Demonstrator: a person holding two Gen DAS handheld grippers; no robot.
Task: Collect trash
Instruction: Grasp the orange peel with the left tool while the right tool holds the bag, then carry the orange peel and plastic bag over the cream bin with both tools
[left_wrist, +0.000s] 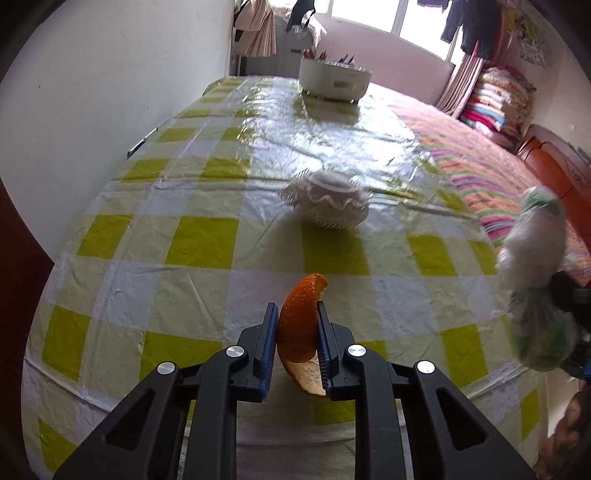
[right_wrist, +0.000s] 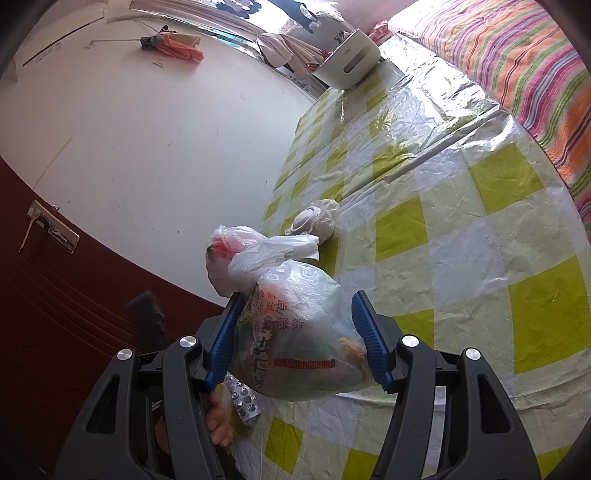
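The left gripper (left_wrist: 297, 330) is pinching a curved piece of orange peel (left_wrist: 301, 325) between its blue pads, the peel standing on edge with its pale inner side showing at the bottom, held above the checkered tablecloth (left_wrist: 199, 240). The right gripper (right_wrist: 297, 334) is clamped on a bulging plastic trash bag (right_wrist: 295, 332) printed with red characters, its knotted top (right_wrist: 266, 254) pointing away from the camera; from the left wrist view the same bag (left_wrist: 535, 280) appears at the right edge, blurred. Just under the bag, at the table's near edge, lies a silver blister pack (right_wrist: 243, 400), beside fingers (right_wrist: 219, 421) of a hand. Farther along the cloth sits a white lace-trimmed cover (left_wrist: 327, 201), apart from both tools. At the far end of the table stands a white appliance (left_wrist: 334, 79), and beyond it a bright window (left_wrist: 391, 18)
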